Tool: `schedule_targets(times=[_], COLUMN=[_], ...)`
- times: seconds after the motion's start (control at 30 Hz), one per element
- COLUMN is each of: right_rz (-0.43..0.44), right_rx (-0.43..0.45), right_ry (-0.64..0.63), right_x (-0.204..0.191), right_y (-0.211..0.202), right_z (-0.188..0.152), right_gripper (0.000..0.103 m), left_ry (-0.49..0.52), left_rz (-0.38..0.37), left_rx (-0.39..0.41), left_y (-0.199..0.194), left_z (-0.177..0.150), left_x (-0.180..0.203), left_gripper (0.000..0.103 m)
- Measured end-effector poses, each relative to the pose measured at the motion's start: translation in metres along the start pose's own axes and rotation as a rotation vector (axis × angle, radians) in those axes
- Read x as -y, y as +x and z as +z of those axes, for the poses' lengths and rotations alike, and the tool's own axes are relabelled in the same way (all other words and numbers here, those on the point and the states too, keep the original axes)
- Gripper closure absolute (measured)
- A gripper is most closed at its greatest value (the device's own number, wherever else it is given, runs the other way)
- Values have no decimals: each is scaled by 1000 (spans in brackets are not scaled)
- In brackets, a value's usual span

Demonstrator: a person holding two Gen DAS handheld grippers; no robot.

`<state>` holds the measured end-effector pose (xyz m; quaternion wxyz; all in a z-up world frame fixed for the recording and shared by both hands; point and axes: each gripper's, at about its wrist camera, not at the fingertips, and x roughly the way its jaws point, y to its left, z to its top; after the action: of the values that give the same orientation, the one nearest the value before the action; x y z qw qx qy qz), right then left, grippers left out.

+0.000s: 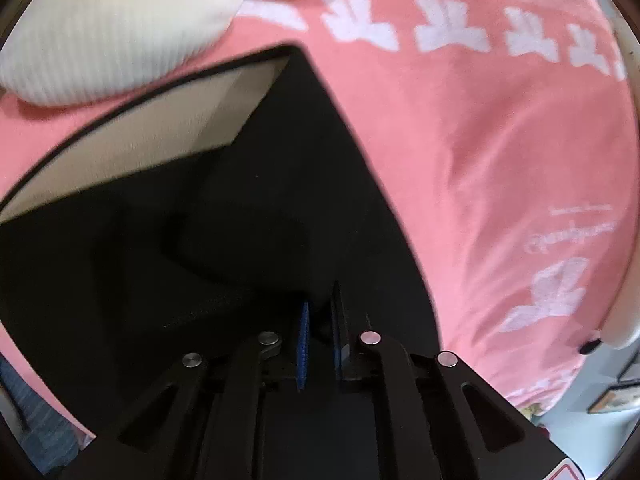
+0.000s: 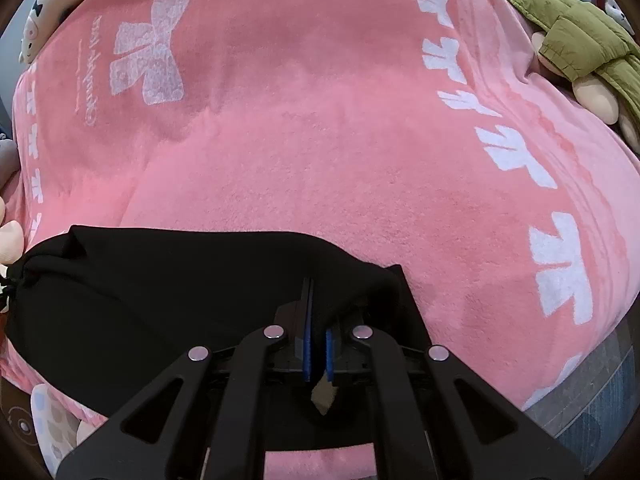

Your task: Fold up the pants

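1. Your left gripper (image 1: 319, 316): blue-padded fingers nearly closed, pinching a fold of the black pants (image 1: 248, 216).
2. Your right gripper (image 2: 318, 344): pads drawn close, clamped on the pants (image 2: 180, 280) at their right near edge.
3. Pants: spread on the pink blanket (image 2: 320, 140), near side of the bed; a pale inner lining (image 1: 160, 120) shows at the far left.
4. Cream pillow (image 1: 112, 28): far left, beside the pants.
5. Green plush toy (image 2: 580, 40): far right.

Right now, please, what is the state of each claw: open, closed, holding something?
Left claw: closed on the black pants.
Right claw: closed on the black pants too.
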<state>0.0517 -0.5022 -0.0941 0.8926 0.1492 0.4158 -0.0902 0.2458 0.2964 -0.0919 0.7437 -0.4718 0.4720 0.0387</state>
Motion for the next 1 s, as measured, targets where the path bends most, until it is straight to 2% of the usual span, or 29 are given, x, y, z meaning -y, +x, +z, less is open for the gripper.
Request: schedule_targets(times=[0.07,0.17,0.2,0.3,0.33,0.37,0.43,0.5,0.53,0.6,0.63,0.67,0.7,0.73,0.77,0.87,0.93,1.0], right_rz=[1,37,45,21,-7,-26,-48,-57,-79,-108,-123,-140,-158,-159,-151,-113,-74,-41], right_rx=[20,93,113,116,89,67,11,-15,-4,27,62,103,161,177,180,135,96,72], right_ry=[-10,-2,-7,-49,-60,-63,-55,-34,-22,-3,3,0,-4,-4,2,26,45,61], right_x=[0,1,1,2,7,11,20,23,23,23,23,23,24,25,28,37,40,38], right_y=[-5,-27,-35,-41,-32,-24,-3,5,1,-14,-28,-43,-63,-72,-79,-73,-53,-37], right_z=[4,15,17,18,14,9,-2,-11,-15,-19,-20,-23,-27,-30,-32,-40,-40,-41], right_gripper=[99,99,99,99,99,97,92,87,83,61,41,31,26,25,25,25,25,28], left_ry=[75,122,148,200,199,194,210,192,187,189,193,196,204,225,268,361,430,488], left_rz=[-57,-142,-134,-34,6,89,208,281,314,329,336,347,363,387,430,472,457,438], left_rx=[58,72,84,120,129,136,92,32,44,92,117,150,184,218,266,358,388,376], left_y=[-39,-99,-118,-154,-155,-152,-128,-97,-91,-94,-99,-107,-114,-121,-131,-139,-138,-125], left_z=[-6,-21,-27,-44,-46,-48,-50,-54,-57,-65,-70,-75,-79,-83,-92,-108,-129,-148], left_x=[8,10,10,-8,-16,-30,-52,-76,-82,-84,-83,-79,-75,-67,-57,-30,-9,11], left_gripper=[98,98,98,98,98,98,97,96,95,88,87,87,87,86,80,65,59,51])
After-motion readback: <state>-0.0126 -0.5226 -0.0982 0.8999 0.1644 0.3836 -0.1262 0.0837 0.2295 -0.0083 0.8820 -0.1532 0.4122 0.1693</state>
